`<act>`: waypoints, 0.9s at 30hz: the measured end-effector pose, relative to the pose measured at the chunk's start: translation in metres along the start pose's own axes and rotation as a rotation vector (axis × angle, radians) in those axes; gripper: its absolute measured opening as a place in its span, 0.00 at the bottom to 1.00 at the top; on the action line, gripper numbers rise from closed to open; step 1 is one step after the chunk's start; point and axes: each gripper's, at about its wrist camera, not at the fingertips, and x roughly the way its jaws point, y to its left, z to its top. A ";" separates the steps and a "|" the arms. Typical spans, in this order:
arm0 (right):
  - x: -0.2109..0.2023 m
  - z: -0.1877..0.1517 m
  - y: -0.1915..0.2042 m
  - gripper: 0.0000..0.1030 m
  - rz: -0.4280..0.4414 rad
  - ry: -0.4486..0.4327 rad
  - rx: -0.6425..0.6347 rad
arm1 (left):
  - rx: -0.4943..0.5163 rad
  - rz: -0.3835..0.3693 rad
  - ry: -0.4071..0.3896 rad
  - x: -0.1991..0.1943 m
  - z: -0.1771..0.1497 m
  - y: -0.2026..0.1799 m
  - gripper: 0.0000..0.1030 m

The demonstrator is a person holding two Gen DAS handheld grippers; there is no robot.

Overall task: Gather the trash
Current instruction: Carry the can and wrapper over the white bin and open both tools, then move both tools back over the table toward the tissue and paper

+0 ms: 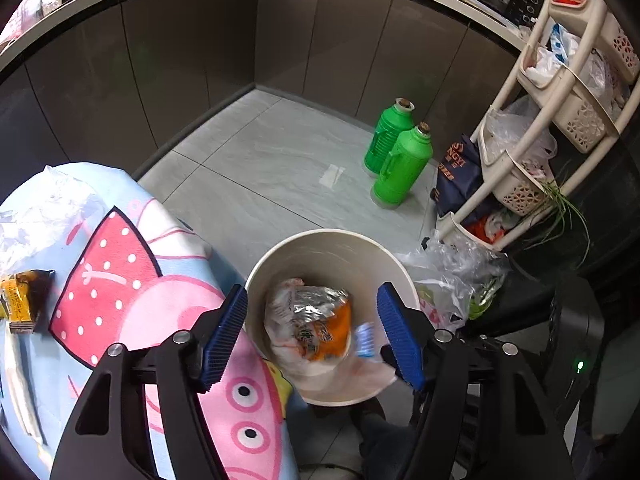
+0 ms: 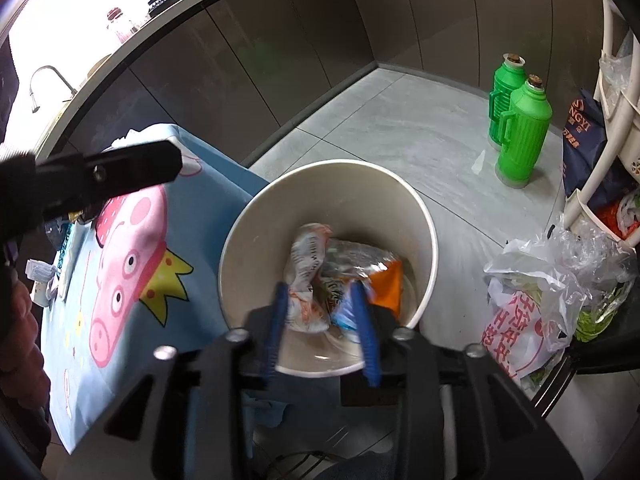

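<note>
A white round bin (image 1: 332, 236) stands on the floor beside the table, with crumpled silver and orange wrappers (image 1: 316, 320) at its bottom. My left gripper (image 1: 314, 330) hangs open over the bin, its blue pads wide apart with nothing pressed between them. A small blue-and-white wrapper (image 1: 364, 338), blurred, is loose inside the bin near the right pad. In the right wrist view my right gripper (image 2: 319, 292) is open over the same bin (image 2: 328, 166). The wrappers (image 2: 312, 260) lie below its fingers, and a blue wrapper (image 2: 345, 316) is beside the right finger.
A table under a blue cartoon cloth (image 1: 120, 280) lies left of the bin and carries a yellow-brown wrapper (image 1: 20, 300) and clear plastic (image 1: 40, 208). Two green bottles (image 1: 400, 164), a basket rack (image 1: 560, 92) and plastic bags (image 1: 452, 280) stand at the right. Cabinets close the back.
</note>
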 end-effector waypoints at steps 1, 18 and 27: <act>0.000 0.000 0.002 0.47 -0.002 -0.002 -0.007 | -0.005 0.007 -0.005 -0.001 0.000 0.001 0.67; -0.034 0.006 0.040 0.97 0.006 -0.083 -0.112 | -0.129 0.144 -0.108 -0.073 -0.019 0.040 0.92; -0.076 0.006 0.080 0.97 0.044 -0.138 -0.185 | -0.214 0.179 -0.175 -0.138 -0.050 0.057 0.92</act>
